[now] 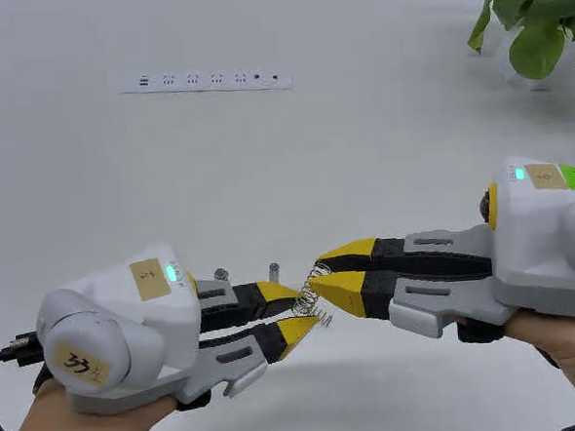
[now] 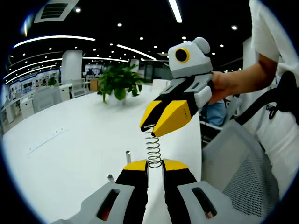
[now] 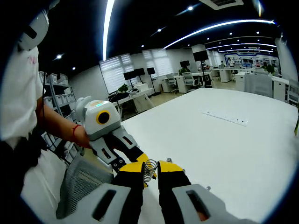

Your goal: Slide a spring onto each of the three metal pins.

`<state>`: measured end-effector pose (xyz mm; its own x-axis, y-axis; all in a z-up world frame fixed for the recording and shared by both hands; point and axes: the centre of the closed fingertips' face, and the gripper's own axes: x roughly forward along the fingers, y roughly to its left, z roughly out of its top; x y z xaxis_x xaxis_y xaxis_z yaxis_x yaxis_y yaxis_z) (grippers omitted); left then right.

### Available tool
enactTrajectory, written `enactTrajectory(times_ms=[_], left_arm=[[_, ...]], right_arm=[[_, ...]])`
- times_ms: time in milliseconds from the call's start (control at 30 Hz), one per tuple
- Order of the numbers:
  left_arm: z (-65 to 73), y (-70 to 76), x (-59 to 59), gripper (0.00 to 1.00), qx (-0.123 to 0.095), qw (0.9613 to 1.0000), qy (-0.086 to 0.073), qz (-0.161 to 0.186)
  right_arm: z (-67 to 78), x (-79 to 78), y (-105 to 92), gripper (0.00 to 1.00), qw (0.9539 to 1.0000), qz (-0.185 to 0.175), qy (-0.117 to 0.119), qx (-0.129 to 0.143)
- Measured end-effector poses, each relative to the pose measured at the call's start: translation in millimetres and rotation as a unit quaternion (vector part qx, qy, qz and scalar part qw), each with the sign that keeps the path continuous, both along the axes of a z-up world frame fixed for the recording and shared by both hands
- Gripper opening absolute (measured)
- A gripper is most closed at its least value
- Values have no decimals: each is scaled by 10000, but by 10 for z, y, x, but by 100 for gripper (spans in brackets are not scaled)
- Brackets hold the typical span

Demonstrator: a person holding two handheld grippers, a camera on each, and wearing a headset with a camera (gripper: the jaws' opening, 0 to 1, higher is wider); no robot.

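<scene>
left gripper: jaws closed on lower end of spring | left pin, right pin: bare, upright, 10 o'clock from spring in head view | spring axis: 1-to-7 o'clock, off the table | right gripper: pinching upper end; right pin judged nearest target

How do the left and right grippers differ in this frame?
In the head view, the left gripper reaches in from the lower left, while the right gripper comes from the right, slightly higher. The left gripper pinches the lower end of the spring, the right gripper its upper end. Both have yellow-tipped jaws closed on that one spring.
</scene>
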<state>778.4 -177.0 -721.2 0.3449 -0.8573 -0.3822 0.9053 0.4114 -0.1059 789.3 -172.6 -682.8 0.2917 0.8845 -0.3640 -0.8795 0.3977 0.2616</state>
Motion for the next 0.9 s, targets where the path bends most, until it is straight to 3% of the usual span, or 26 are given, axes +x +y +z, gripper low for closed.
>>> enactTrajectory(times_ms=[900], left_arm=[[-23, 2, -3, 10, 5, 10000, 7, -52]], right_arm=[[-14, -24, 6, 12, 9996, 145, -121, -186]])
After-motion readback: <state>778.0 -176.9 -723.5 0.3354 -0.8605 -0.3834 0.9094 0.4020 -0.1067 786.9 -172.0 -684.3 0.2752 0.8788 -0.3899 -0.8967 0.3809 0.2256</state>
